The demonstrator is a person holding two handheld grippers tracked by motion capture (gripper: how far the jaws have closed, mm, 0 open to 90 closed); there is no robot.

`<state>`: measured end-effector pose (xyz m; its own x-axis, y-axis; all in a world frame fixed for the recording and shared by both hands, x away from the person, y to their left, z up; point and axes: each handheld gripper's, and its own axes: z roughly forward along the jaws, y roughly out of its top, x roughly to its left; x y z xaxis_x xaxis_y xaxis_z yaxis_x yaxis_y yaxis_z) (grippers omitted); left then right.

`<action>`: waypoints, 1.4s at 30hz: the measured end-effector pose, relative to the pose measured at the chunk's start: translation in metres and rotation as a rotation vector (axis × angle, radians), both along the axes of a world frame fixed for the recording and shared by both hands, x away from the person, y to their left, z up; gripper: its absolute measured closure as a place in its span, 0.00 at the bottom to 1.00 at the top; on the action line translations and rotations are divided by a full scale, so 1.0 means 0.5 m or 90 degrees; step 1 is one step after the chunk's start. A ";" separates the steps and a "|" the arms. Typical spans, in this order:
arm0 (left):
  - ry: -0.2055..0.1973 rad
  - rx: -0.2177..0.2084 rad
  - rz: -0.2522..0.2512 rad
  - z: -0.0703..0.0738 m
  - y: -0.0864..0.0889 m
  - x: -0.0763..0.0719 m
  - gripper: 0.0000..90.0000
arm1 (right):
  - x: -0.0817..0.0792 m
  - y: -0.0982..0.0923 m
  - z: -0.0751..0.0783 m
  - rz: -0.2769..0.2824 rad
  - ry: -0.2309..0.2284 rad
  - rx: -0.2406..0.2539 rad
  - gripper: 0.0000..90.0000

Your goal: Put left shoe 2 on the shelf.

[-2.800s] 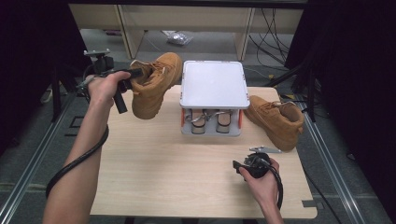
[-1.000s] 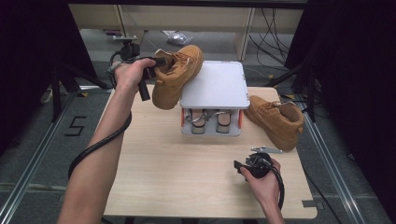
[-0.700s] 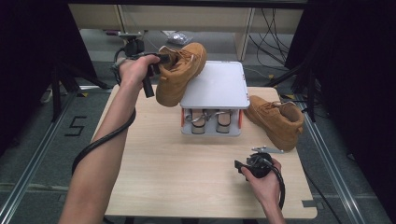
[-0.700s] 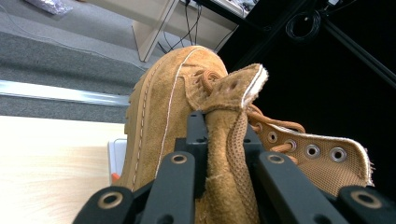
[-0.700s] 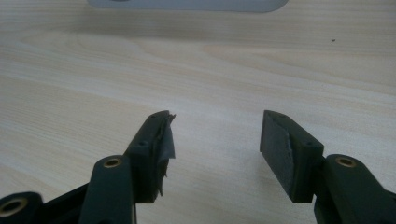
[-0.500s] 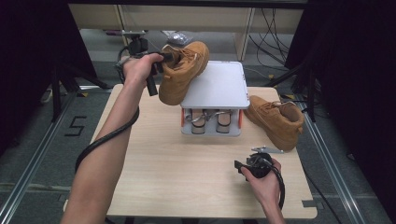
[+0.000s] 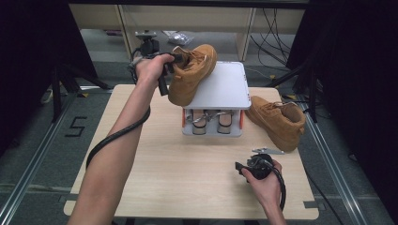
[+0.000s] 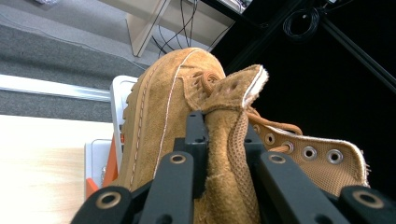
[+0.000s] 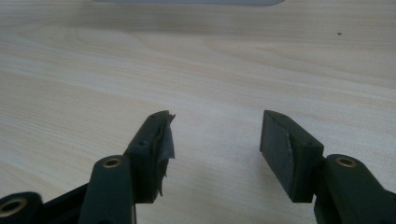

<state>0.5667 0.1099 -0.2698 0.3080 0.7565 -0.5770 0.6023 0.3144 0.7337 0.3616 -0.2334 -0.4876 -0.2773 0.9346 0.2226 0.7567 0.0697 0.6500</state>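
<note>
Boot (image 7: 191, 75) up over the white stand's (image 7: 224, 86) left edge in the high view, left gripper (image 7: 170, 61) pinching its collar, left gripper view, fingers (image 8: 195, 140) clamped on the collar edge, right gripper view, right gripper (image 9: 215, 140) spread wide over table (image 9: 140, 70).

We look down and forward from above the near edge of the table (image 7: 155, 173). Our left gripper's camera sits tight against the raised boot (image 8: 173, 112), facing the far shelving; the high view shares that boot (image 7: 192, 70). Our right gripper's camera hovers low over bare tabletop (image 9: 196, 60), aimed across it.
</note>
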 end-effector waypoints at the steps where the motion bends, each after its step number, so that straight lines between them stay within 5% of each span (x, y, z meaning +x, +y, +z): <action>1: 0.003 0.002 0.000 -0.003 -0.002 0.002 0.89 | 0.000 -0.001 0.000 0.005 -0.004 -0.001 0.49; 12: -0.021 -0.001 0.024 -0.018 -0.003 0.013 0.81 | 0.000 0.002 0.002 -0.011 0.010 0.014 0.49; 21: -0.071 0.012 0.027 -0.013 0.007 -0.001 0.52 | -0.005 0.001 0.004 -0.002 0.016 0.017 0.49; 26: -0.087 0.010 0.022 0.004 0.032 -0.029 0.48 | -0.001 0.000 -0.001 0.006 -0.003 -0.003 0.48; 29: -0.097 0.002 0.010 0.010 0.052 -0.054 0.49 | -0.005 0.006 0.002 -0.004 0.007 0.020 0.48; 35: -0.102 -0.004 -0.016 -0.008 0.100 -0.109 0.64 | -0.008 0.007 0.005 0.000 0.012 -0.001 0.49; 42: -0.090 0.039 -0.064 -0.071 0.132 -0.154 0.89 | -0.010 0.011 0.008 -0.001 0.018 0.006 0.49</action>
